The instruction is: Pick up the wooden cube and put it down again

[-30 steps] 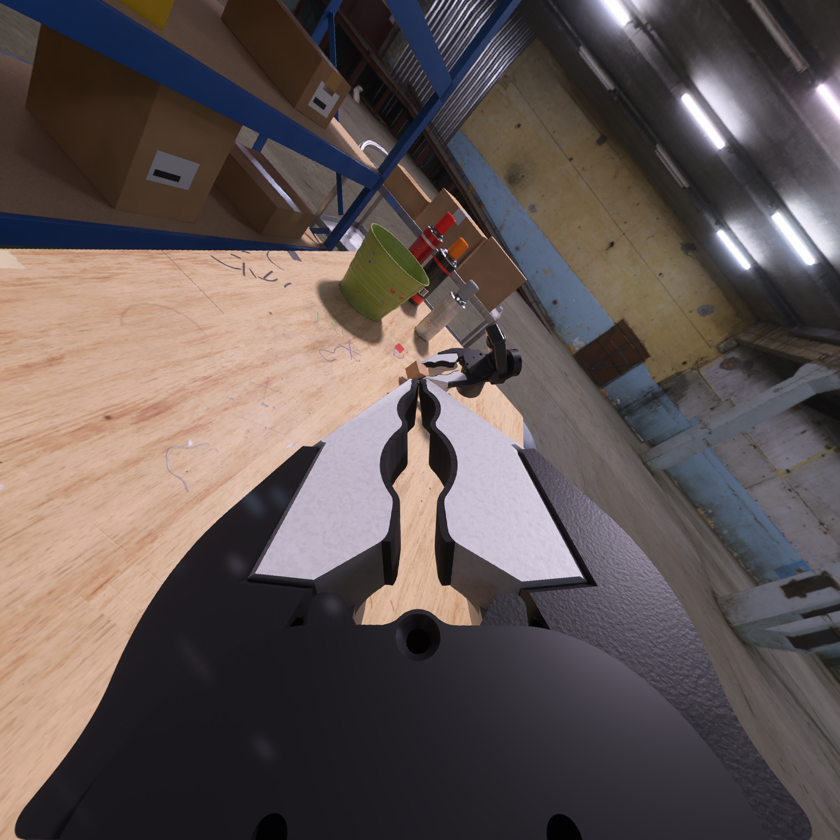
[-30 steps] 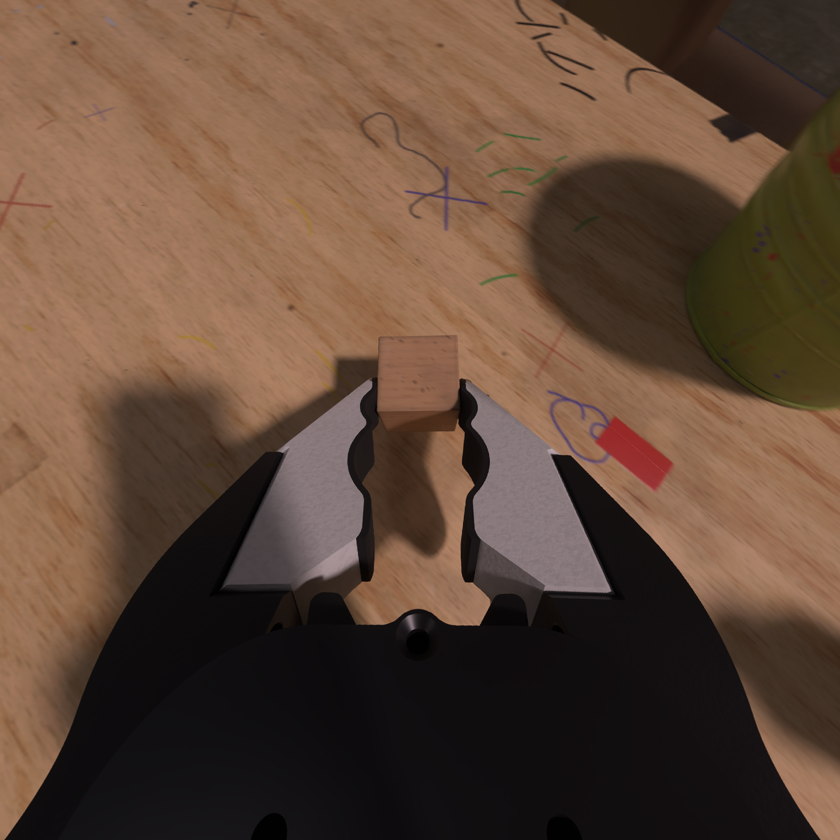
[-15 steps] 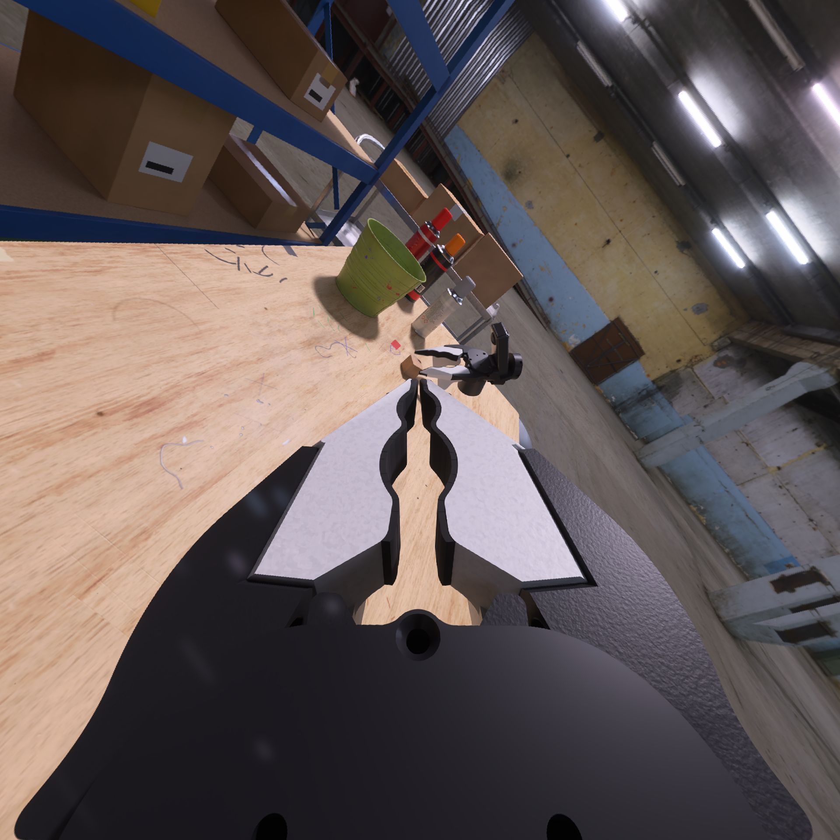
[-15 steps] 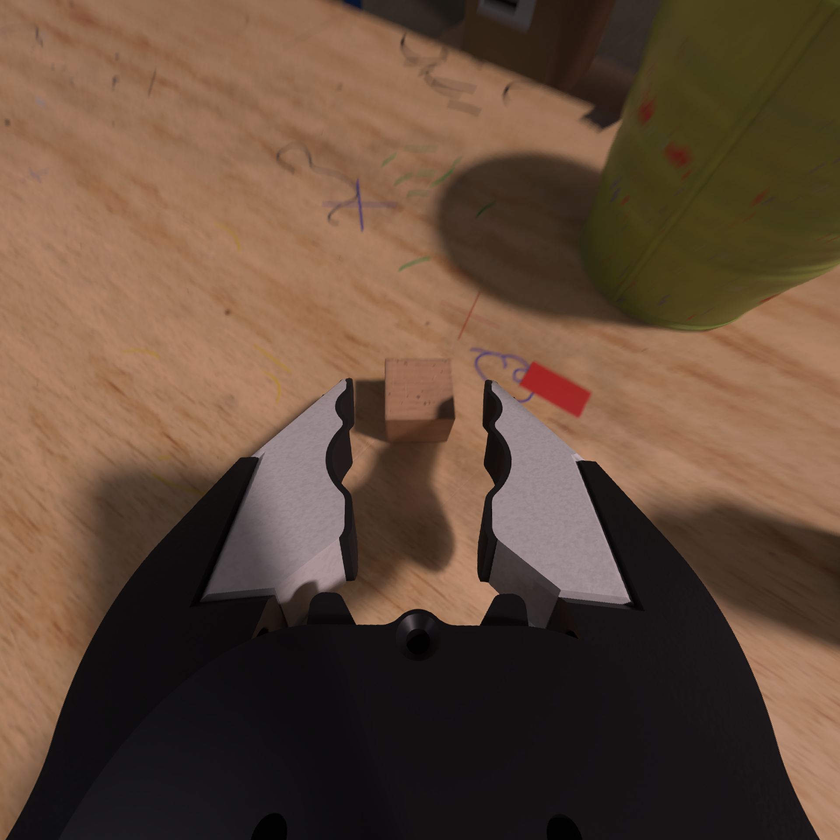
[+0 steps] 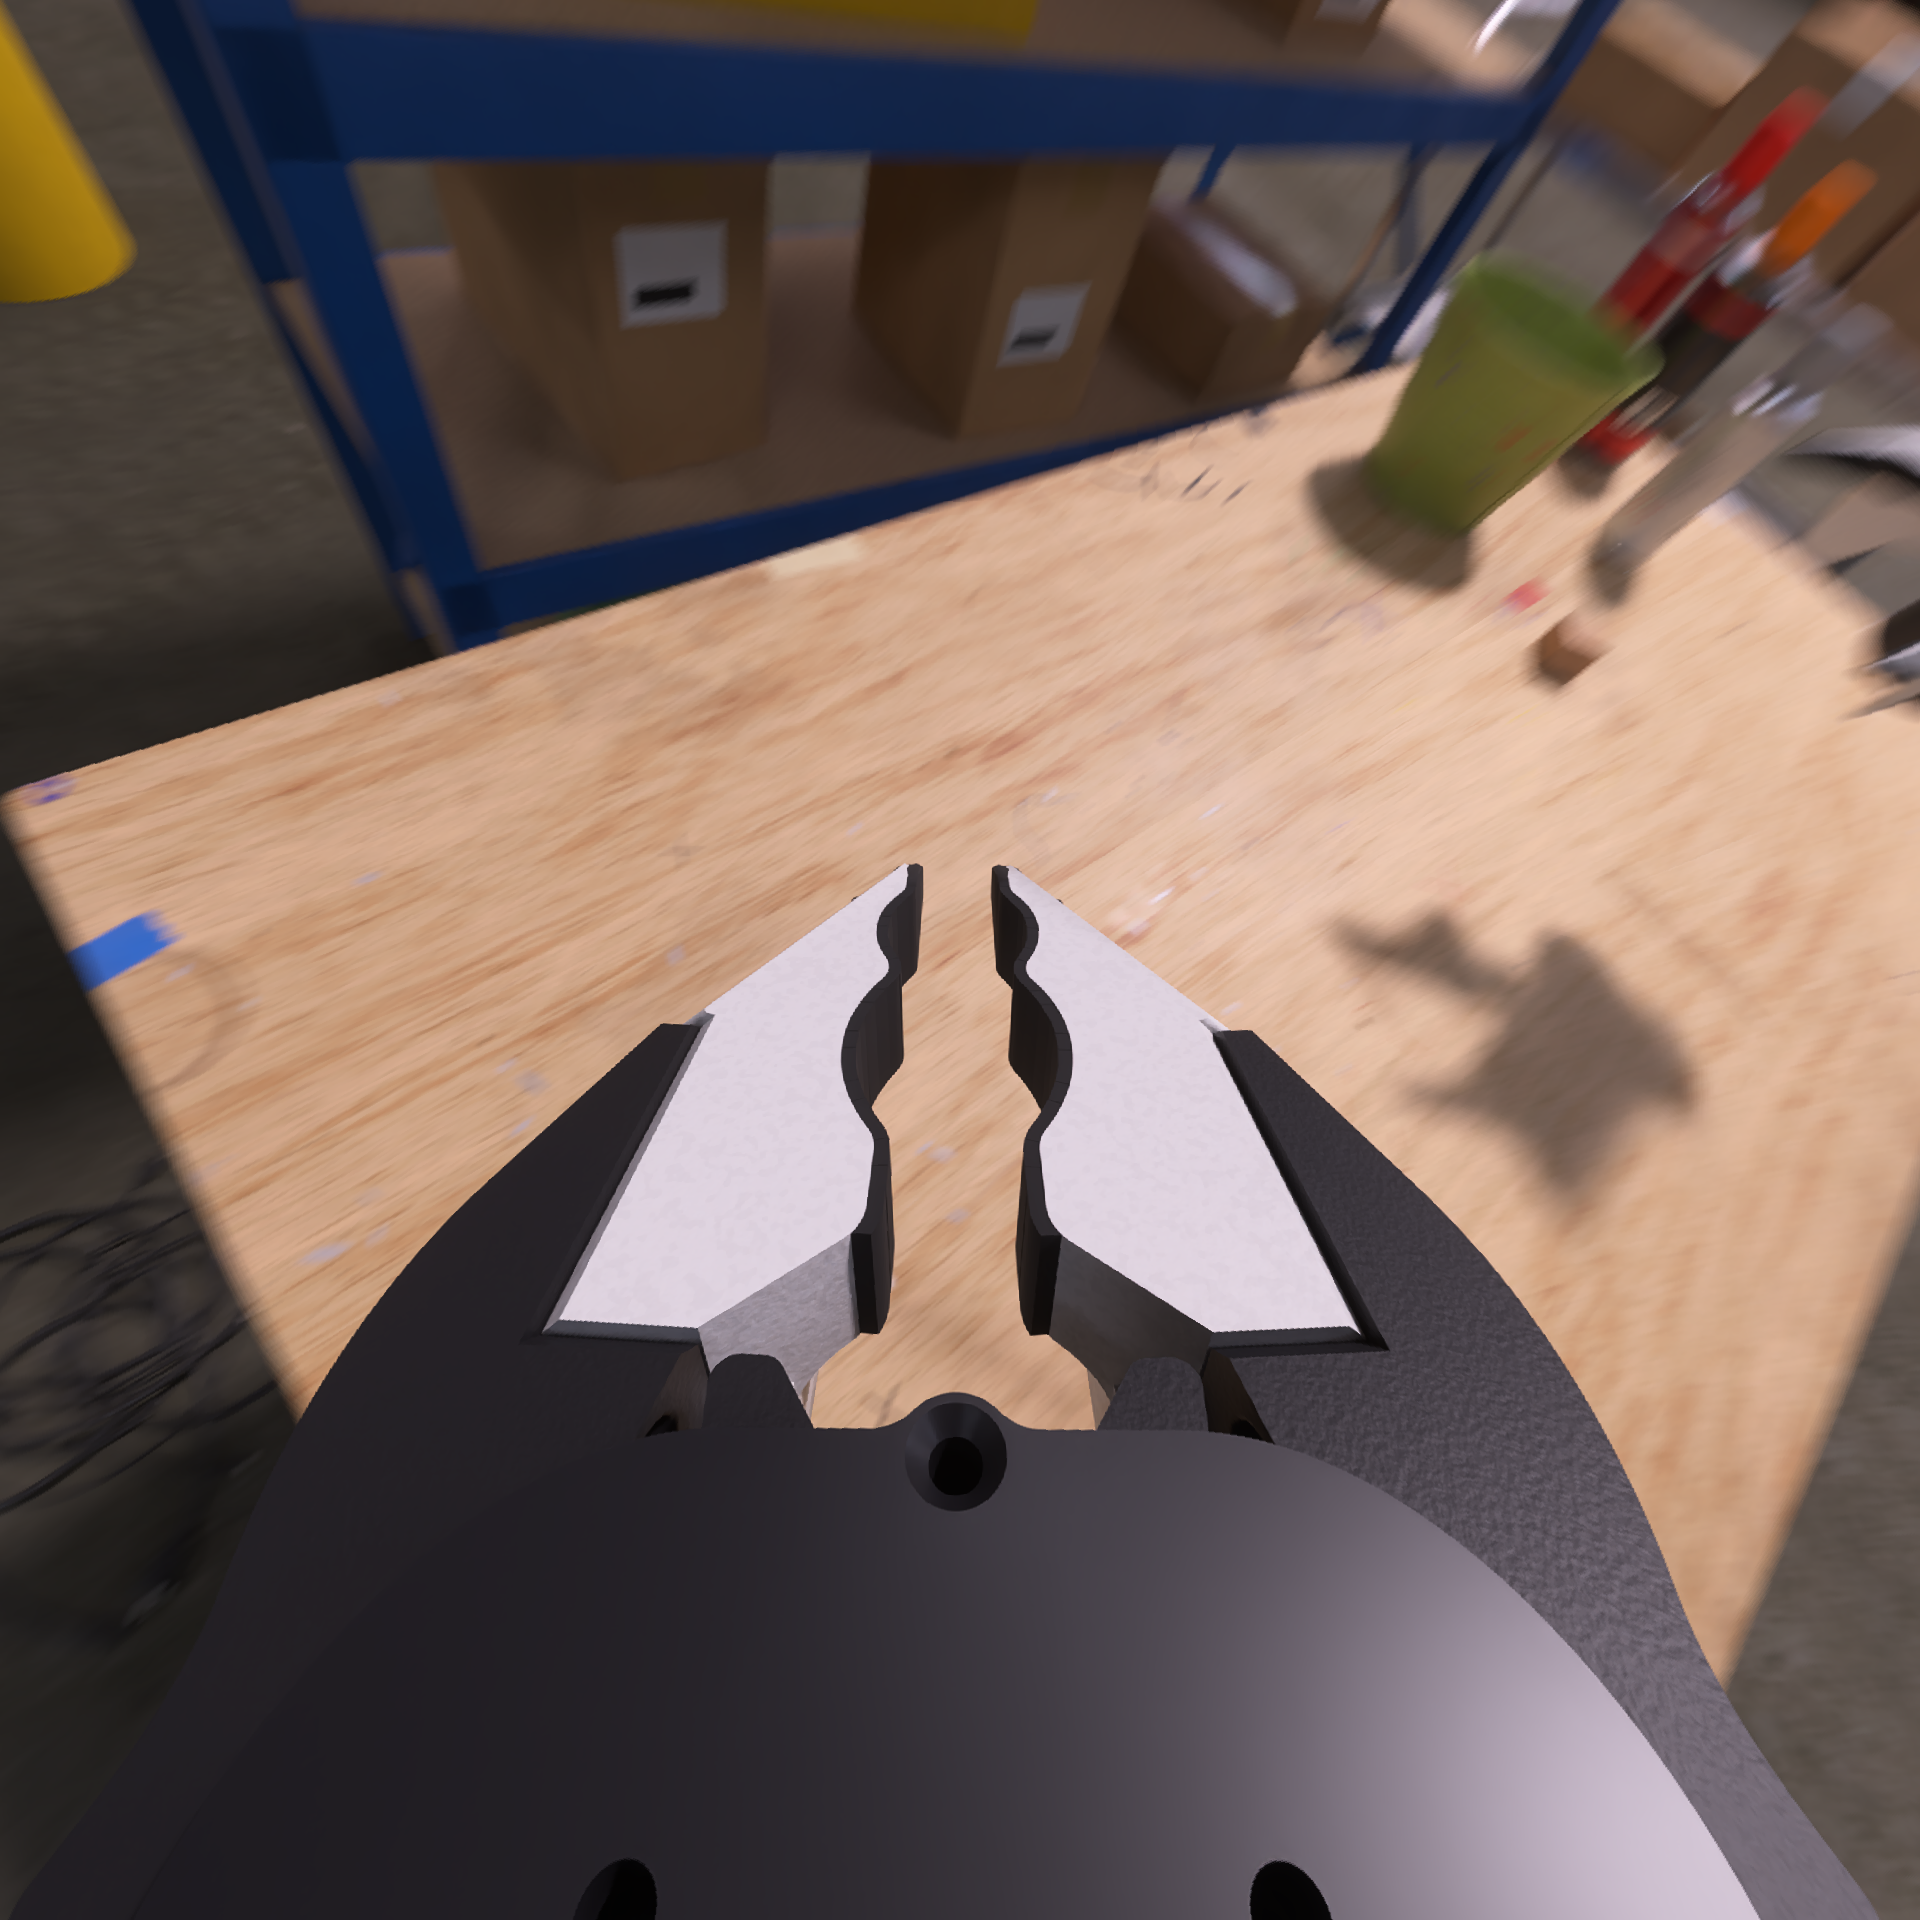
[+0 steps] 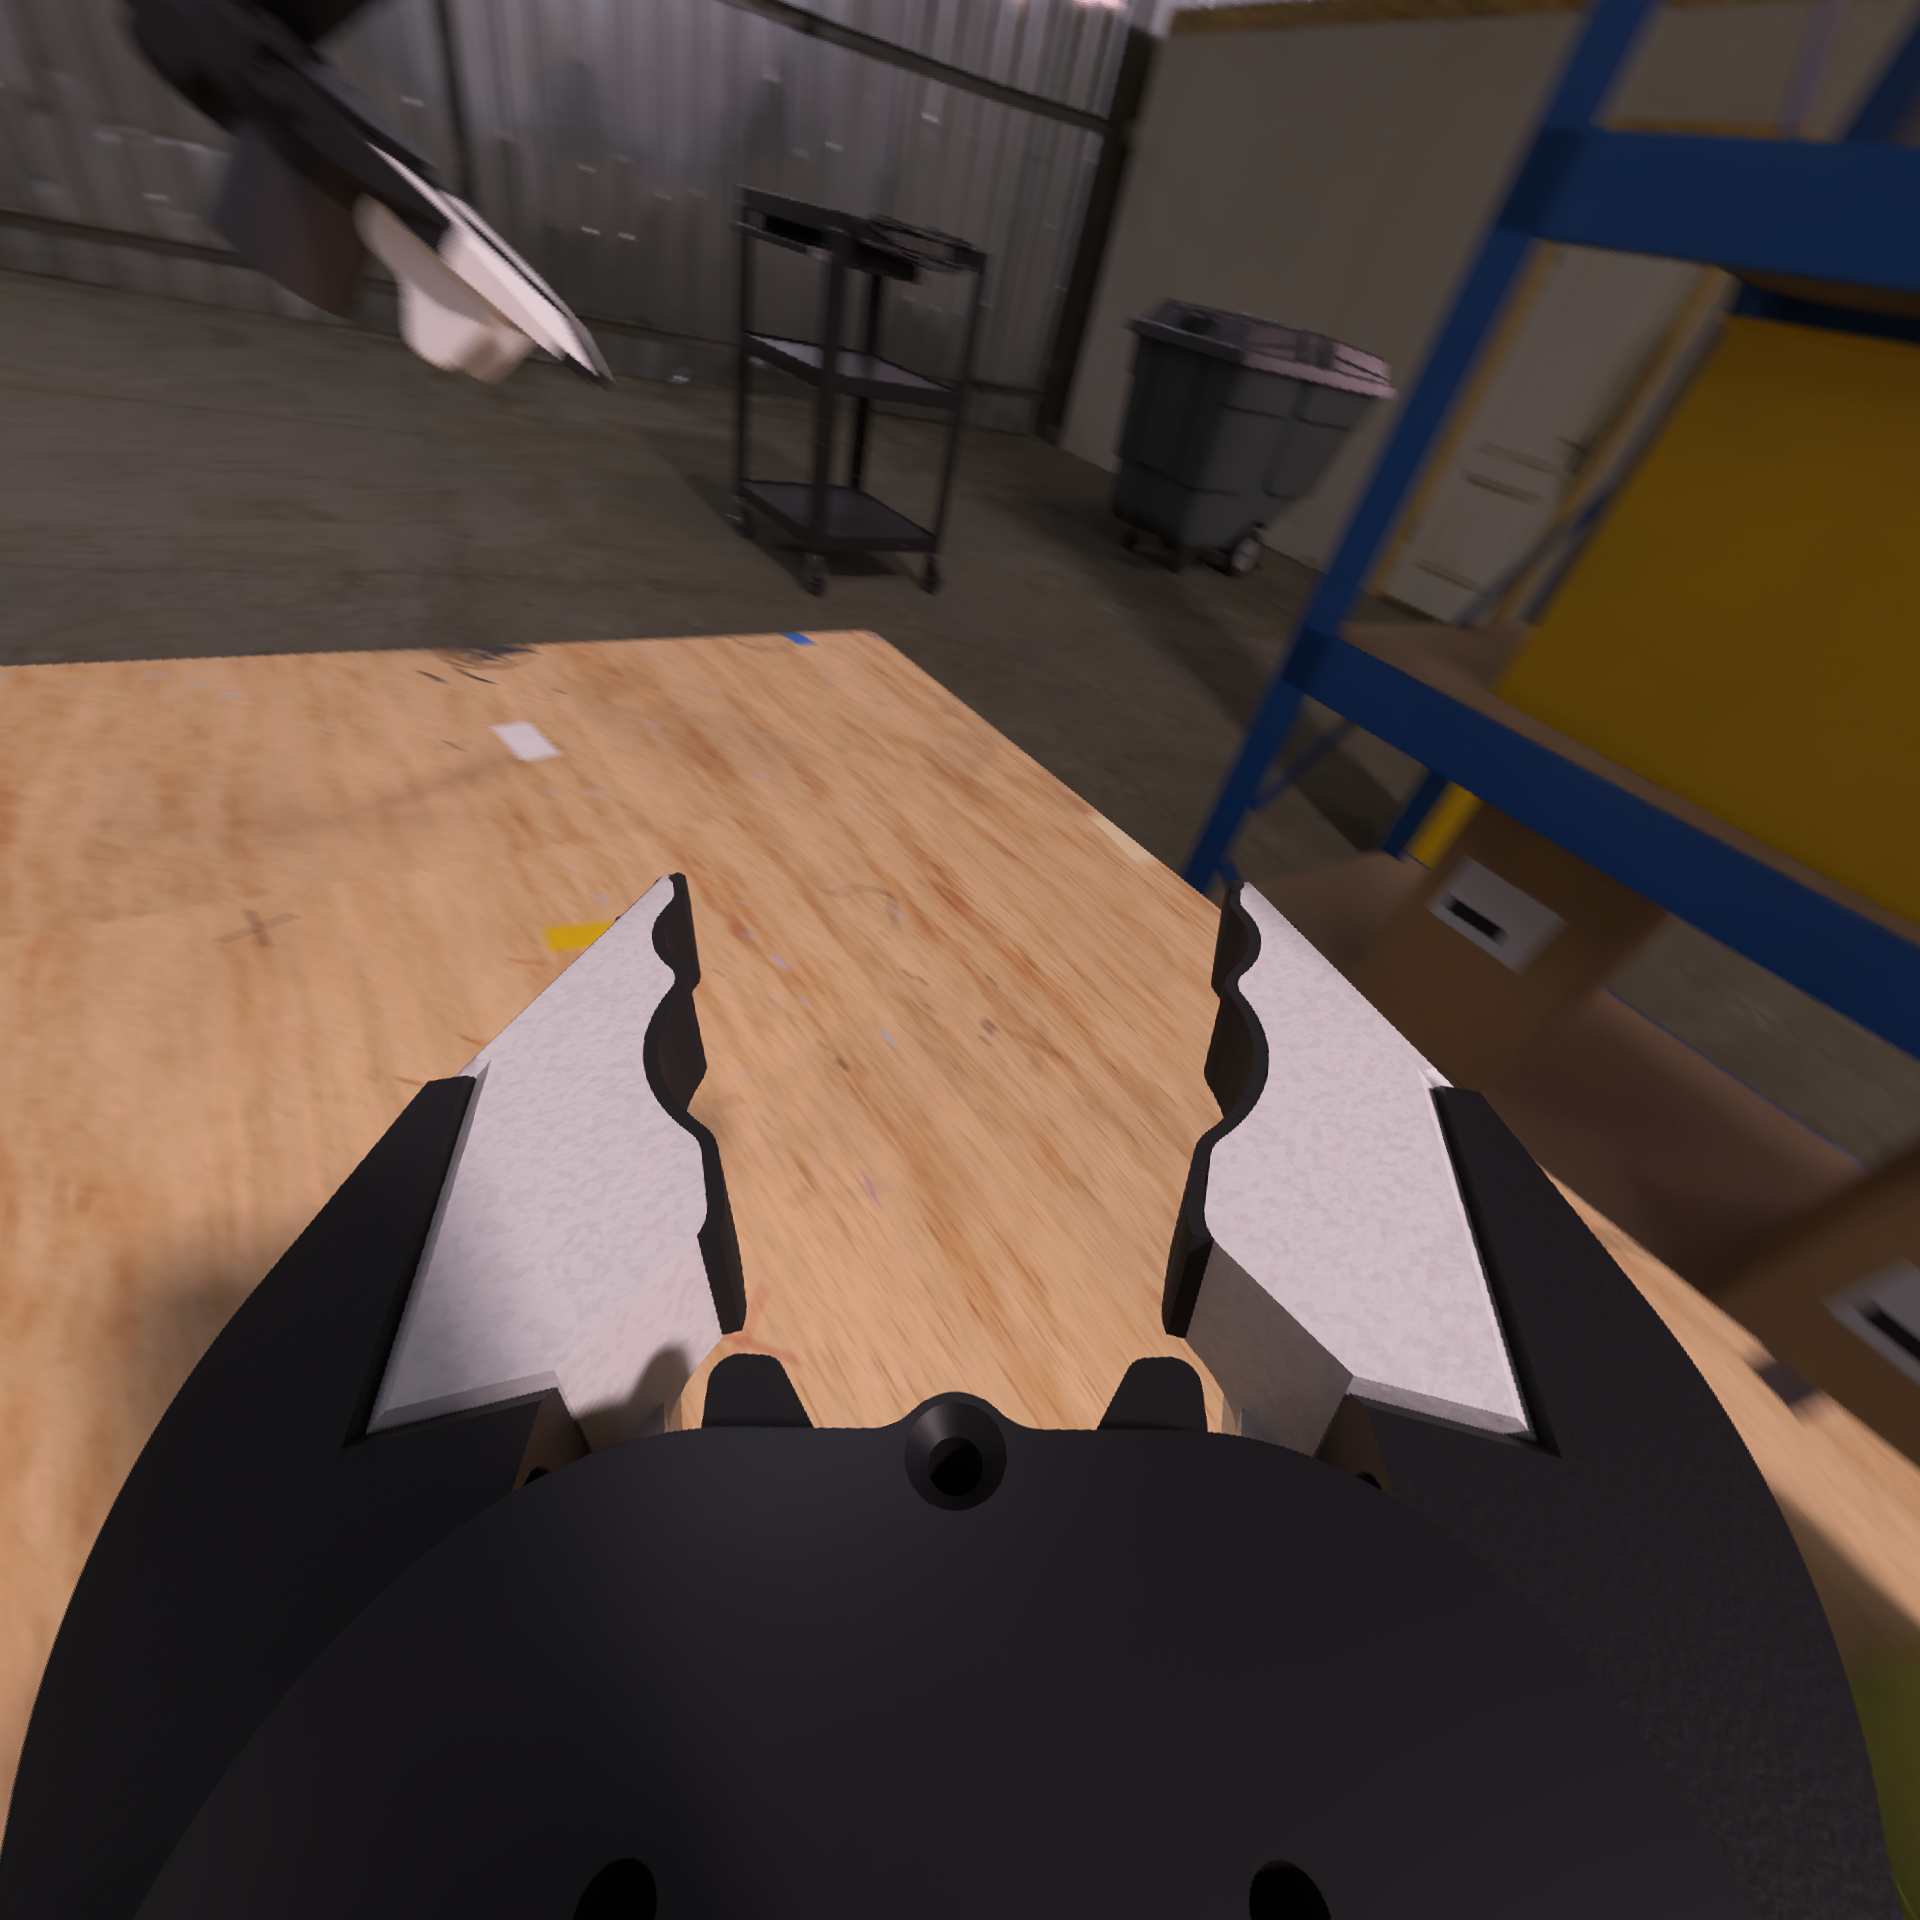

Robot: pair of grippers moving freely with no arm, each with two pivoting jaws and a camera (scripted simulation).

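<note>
The wooden cube (image 5: 1567, 652) stands on the plywood table (image 5: 727, 790) at the far right of the left wrist view, small and blurred, free of both grippers. My left gripper (image 5: 954, 883) is above the table's near part, its fingers a narrow gap apart and empty. My right gripper (image 6: 954, 888) is wide open and empty above the table (image 6: 312, 831); the cube is not in its view. The left gripper also shows in the right wrist view (image 6: 416, 249), blurred, up in the air at the top left.
A green cup (image 5: 1496, 405) stands beyond the cube, with red and orange bottles (image 5: 1725, 239) behind it. Blue shelving (image 5: 727, 104) with cardboard boxes (image 5: 634, 312) lines the far side. A black cart (image 6: 852, 384) and a grey bin (image 6: 1236, 436) stand on the floor.
My right gripper let go of the cube, opened wide and swung away from it. My left gripper turned, lifted and opened a little.
</note>
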